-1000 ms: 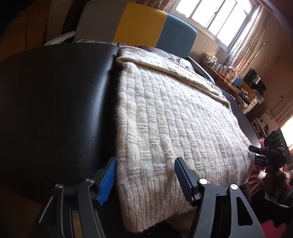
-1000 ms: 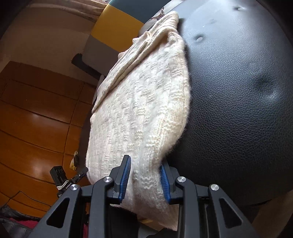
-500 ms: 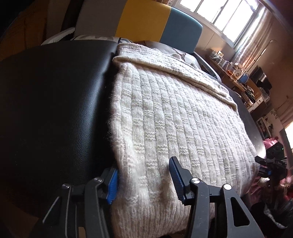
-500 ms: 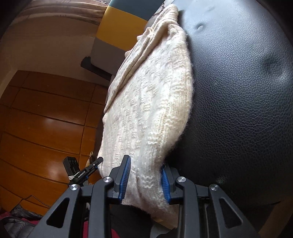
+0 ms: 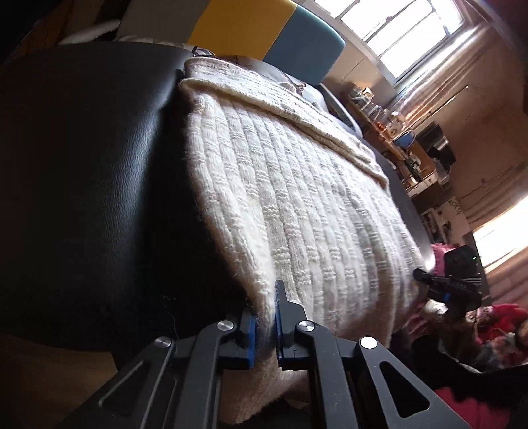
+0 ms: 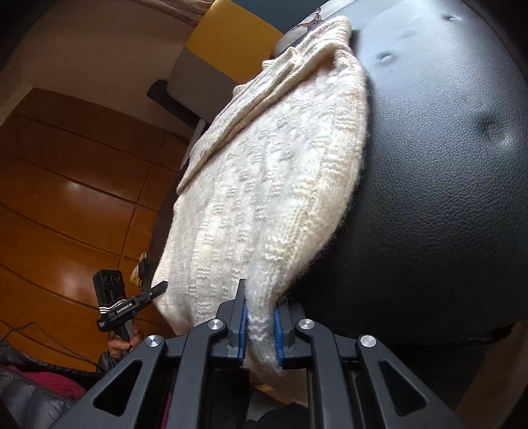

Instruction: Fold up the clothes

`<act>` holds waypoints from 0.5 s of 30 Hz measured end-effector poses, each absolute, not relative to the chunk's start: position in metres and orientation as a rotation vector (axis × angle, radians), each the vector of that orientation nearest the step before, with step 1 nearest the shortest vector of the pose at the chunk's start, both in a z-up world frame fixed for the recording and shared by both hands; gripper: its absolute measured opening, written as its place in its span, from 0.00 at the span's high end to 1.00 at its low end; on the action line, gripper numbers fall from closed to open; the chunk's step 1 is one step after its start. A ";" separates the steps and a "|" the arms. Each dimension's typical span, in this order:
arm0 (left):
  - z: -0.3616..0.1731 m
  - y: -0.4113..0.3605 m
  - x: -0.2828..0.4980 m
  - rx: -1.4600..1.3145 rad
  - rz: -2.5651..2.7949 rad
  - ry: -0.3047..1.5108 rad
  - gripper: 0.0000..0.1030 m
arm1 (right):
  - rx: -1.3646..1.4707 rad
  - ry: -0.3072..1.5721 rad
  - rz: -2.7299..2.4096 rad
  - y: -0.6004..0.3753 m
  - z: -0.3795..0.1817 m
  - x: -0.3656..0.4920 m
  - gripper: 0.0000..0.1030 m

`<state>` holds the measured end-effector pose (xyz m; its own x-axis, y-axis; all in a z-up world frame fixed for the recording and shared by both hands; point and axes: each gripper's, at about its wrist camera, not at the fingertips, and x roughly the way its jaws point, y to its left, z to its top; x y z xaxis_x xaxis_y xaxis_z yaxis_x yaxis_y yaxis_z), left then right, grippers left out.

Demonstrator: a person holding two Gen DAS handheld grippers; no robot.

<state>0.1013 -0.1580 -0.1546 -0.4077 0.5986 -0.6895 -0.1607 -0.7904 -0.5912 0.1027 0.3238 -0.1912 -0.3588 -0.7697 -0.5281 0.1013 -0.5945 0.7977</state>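
The left gripper (image 5: 265, 325) is clamped on the near hem of the cream knit sweater (image 5: 297, 204), its blue pads pressed into the wool at 6 o'clock of the left wrist view. The right gripper (image 6: 259, 325) likewise pinches the other near corner of the sweater (image 6: 274, 184), fabric bunched between its pads at 6 o'clock.

The sweater lies folded on a black leather ottoman (image 5: 82, 165), its near edge hanging over the rim; a folded sleeve or top layer runs along its far edge. In the right wrist view the tufted leather (image 6: 445, 165) fills 1 to 4 o'clock. At 8 o'clock there the left gripper (image 6: 132, 305) shows beside the hem, a hand (image 6: 123, 343) under it, above the wooden floor (image 6: 66, 214). Nothing blocks either grip.

Farther off, toward 12 o'clock, stands a grey, yellow and teal chair back (image 5: 250, 26); at 1 to 2 o'clock a bright window (image 5: 406, 29) and a cluttered shelf (image 5: 396, 132).

A second ago the left gripper's jaws stood wide around the hem; now they have closed on it. The right gripper's hold has tightened, and the sweater's near corners are lifted slightly off the leather.
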 end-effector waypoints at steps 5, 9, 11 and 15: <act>-0.132 -0.188 0.099 -1.154 2.073 -0.870 0.92 | 1.221 -1.001 -1.928 0.325 -0.182 0.099 0.89; -0.114 -0.205 0.073 -1.030 2.007 -1.025 0.92 | 1.130 -1.078 -1.895 0.330 -0.170 0.081 0.89; -0.104 -0.208 0.051 -0.979 1.993 -1.059 0.92 | 1.080 -1.107 -1.883 0.330 -0.160 0.064 0.89; -0.084 -0.211 -0.005 -0.885 1.979 -1.111 0.92 | 0.986 -1.145 -1.898 0.313 -0.141 0.005 0.89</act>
